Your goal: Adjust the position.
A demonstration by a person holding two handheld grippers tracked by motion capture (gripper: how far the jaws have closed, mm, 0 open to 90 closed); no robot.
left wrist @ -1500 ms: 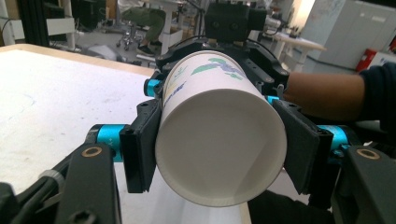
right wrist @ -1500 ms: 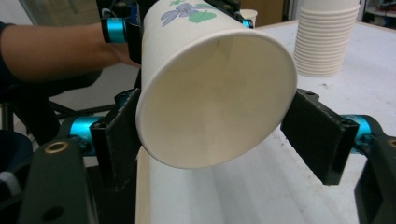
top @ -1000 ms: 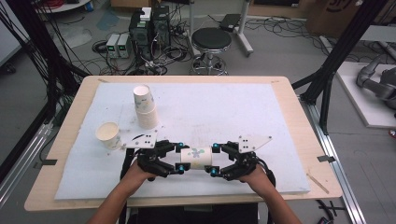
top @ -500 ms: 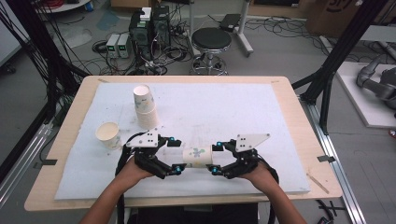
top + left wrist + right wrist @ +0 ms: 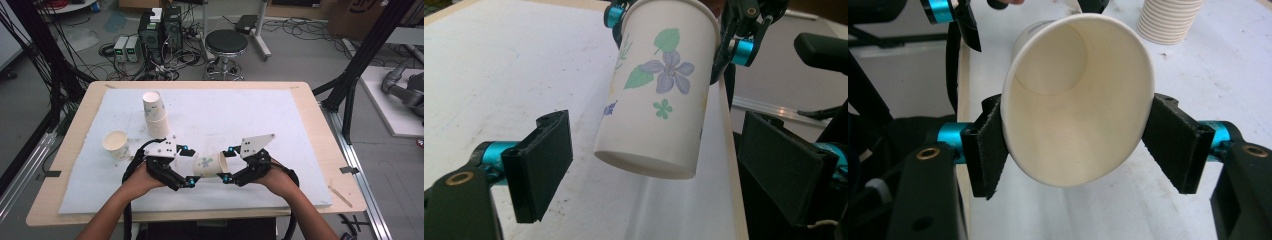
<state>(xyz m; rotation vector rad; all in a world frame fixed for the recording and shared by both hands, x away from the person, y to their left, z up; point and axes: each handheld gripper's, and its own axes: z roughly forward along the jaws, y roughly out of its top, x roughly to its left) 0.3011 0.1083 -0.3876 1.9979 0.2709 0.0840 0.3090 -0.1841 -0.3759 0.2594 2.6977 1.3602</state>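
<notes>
Level, the right claw (image 5: 224,162) pinches the flowered cup (image 5: 209,165) sideways.

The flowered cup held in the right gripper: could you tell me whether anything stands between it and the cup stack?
Nothing visible does. The cup is clamped in the right gripper, and bare mat lies between it and the stack.

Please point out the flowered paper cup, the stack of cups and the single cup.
flowered paper cup (image 5: 659,95), left gripper view, printed side wall
stack of cups (image 5: 156,120), high view, side
single cup (image 5: 116,145), high view, side wall
</notes>
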